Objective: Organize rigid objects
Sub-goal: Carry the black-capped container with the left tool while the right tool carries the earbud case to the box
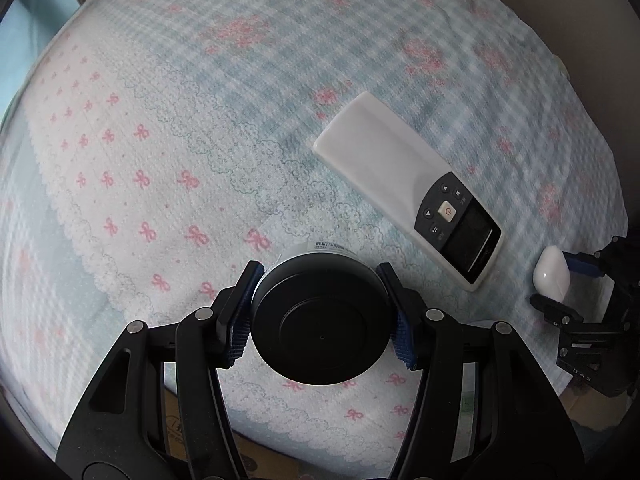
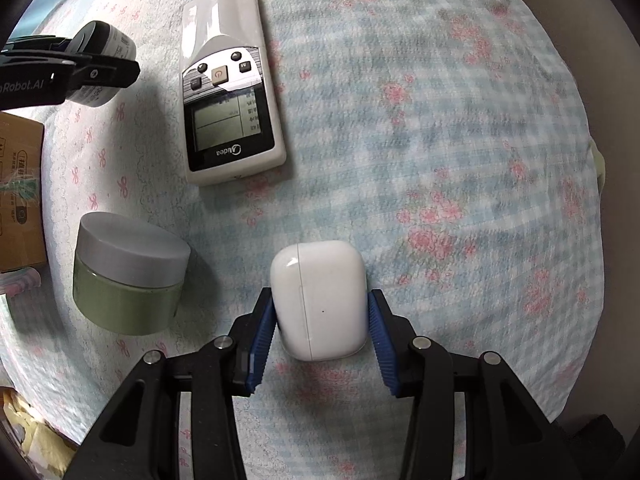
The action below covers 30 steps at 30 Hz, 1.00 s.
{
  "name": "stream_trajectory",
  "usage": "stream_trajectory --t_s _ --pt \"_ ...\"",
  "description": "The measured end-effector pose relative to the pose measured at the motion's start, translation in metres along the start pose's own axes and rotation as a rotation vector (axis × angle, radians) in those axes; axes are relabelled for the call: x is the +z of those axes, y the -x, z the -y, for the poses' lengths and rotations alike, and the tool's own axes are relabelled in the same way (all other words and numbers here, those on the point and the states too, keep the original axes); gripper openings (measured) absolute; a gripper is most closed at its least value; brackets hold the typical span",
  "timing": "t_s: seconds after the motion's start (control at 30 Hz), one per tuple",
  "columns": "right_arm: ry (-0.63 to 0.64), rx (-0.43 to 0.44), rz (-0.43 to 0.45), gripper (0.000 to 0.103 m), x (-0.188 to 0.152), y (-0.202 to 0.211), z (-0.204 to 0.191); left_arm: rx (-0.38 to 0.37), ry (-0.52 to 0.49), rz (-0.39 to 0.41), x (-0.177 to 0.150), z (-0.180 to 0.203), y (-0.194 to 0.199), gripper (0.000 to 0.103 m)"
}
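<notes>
gripping black-lidded jar [image 1: 320, 320] w/ left gripper [image 1: 322, 316], label upside down.

Remote control [image 2: 230, 92]: "Midea" under its screen, upside down to me; one button marked "M". My left gripper [image 2: 96, 74]: "Robot.AI" along its side. Cardboard box [image 2: 20, 196]: print too small to read.

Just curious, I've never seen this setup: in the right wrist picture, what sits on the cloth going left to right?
Cardboard box → green jar with grey lid → remote control → white earbud case, between the right tool's pads.
</notes>
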State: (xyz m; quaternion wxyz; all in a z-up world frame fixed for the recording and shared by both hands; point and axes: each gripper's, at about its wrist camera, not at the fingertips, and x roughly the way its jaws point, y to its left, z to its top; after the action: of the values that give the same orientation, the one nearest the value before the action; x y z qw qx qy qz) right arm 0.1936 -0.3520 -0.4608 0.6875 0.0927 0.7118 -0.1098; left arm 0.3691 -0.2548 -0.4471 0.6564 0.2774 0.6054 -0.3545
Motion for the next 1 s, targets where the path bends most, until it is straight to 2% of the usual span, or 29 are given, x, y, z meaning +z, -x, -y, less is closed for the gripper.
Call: stream_trajectory --t_s 0.27,0.47,0.6,0.77,1.0 --pt "0.018 -0.027 0.052 0.042 -0.01 0.044 -0.004 -0.019 0.082 0.076 -0.042 -0.015 0.07 0.054" --pt "0.016 -0.033 0.122 0.042 -0.018 0.102 -0.014 -0.003 0.157 0.147 -0.068 -0.009 0.112 0.054" --pt "0.042 -0.024 0.173 0.042 -0.021 0.13 -0.035 0.0 0.248 0.202 -0.095 -0.032 0.146 0.054" --pt "0.105 -0.002 0.238 0.042 -0.011 0.159 -0.073 0.038 0.335 0.246 -0.145 -0.067 0.188 0.054" --pt "0.218 0.061 0.319 0.042 -0.009 0.206 -0.141 0.135 0.434 0.268 -0.222 -0.12 0.235 0.054"
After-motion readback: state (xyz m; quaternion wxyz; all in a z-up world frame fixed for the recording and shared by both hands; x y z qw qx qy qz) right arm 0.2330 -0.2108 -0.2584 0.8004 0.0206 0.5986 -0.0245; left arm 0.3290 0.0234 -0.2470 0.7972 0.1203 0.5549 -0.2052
